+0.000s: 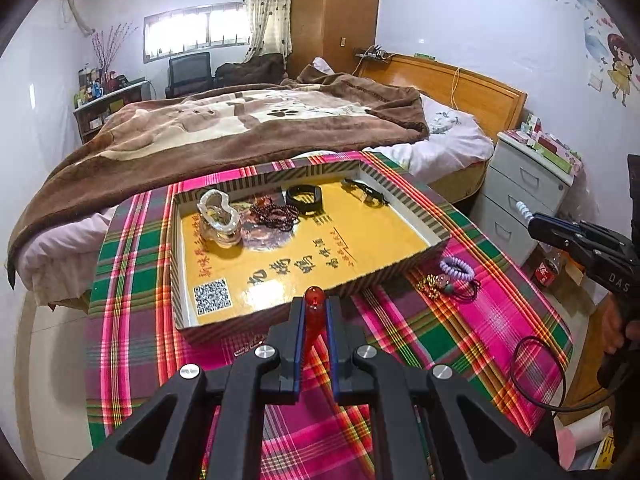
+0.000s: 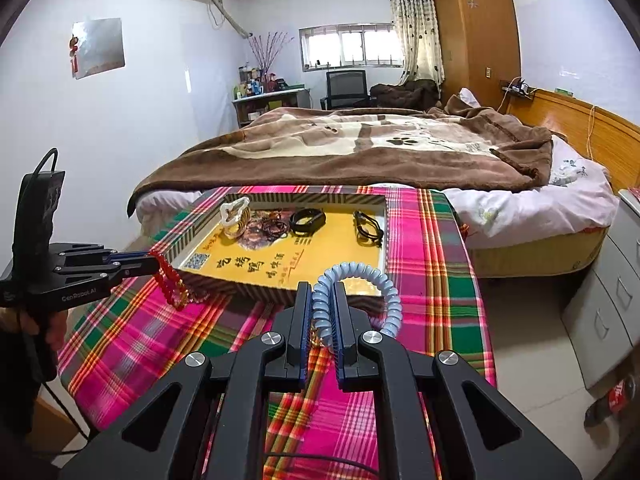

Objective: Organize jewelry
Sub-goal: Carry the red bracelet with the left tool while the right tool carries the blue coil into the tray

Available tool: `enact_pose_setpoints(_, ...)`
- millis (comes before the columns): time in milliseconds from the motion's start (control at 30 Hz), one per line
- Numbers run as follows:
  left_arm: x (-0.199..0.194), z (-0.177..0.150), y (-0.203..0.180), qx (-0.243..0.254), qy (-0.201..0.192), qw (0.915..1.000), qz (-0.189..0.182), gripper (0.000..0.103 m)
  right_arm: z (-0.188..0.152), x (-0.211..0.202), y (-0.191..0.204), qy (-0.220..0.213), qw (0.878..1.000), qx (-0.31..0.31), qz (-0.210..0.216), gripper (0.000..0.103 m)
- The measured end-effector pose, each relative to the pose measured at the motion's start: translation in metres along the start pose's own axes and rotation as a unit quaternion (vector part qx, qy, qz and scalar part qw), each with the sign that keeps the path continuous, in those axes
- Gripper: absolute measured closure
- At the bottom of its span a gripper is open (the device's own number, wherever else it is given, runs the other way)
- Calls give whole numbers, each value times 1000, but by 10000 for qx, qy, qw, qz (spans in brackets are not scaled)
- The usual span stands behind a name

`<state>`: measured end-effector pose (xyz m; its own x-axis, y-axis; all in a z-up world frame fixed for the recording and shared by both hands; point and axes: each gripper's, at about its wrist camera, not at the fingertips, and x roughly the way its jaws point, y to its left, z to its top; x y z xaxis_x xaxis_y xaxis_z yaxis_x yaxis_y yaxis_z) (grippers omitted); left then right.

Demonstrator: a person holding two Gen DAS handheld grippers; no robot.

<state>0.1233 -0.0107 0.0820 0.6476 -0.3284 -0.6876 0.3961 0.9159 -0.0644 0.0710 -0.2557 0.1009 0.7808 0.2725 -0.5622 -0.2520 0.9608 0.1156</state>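
Observation:
A shallow striped box (image 1: pixel 404 200) with a yellow floor lies on the plaid cloth. Inside it are a clear shell-shaped clip (image 1: pixel 219 219), dark beads (image 1: pixel 275 213), a black band (image 1: pixel 304 198) and a black strap (image 1: pixel 366 192). My left gripper (image 1: pixel 314 305) is shut on a red bead bracelet (image 1: pixel 312 312) just before the box's near wall. From the right wrist view the red bead bracelet (image 2: pixel 170 280) dangles from the left gripper (image 2: pixel 154 261). My right gripper (image 2: pixel 322 292) is shut on a pale blue spiral hair tie (image 2: pixel 384 284).
A purple spiral tie (image 1: pixel 456 268), a gold chain (image 1: pixel 427 283) and a black hair tie (image 1: pixel 469 291) lie on the cloth right of the box. Behind the table is a bed with a brown blanket (image 1: pixel 200 136). White drawers (image 1: pixel 524 196) stand at the right.

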Motion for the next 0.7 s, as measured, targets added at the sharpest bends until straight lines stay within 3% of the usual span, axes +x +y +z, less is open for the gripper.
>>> enact_pose_setpoints(400,-1,39,27,-220,-216,9995,-7,93,30,31,11,84,9996,-274,61,94)
enact_pose_setpoints(700,31,62,60,-412,-129,9991,-6,93,53,96,25,423,9983,-333,244,94)
